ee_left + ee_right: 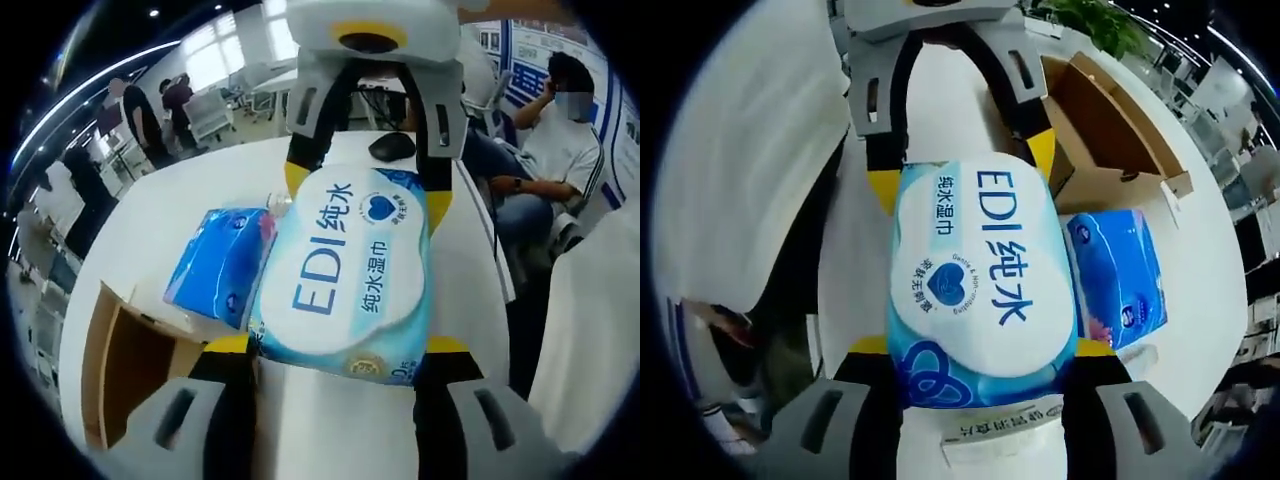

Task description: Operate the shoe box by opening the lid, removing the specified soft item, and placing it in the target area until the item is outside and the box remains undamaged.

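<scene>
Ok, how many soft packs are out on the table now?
2: the EDI wipes pack held between both tongs, and a blue tissue pack lying beside it. Others may be hidden underneath.

Blue-white wipes pack [345,280] lies outside open cardboard shoe box [125,360].

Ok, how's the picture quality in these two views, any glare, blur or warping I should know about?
Left gripper view: strong fisheye bending at the table edge; bright windows wash out the background; the wipes pack has sharp print, with soft sheen low down.
Right gripper view: the pack is sharp and evenly lit; the cardboard box curves toward the rim; the lower corners blur.
</scene>
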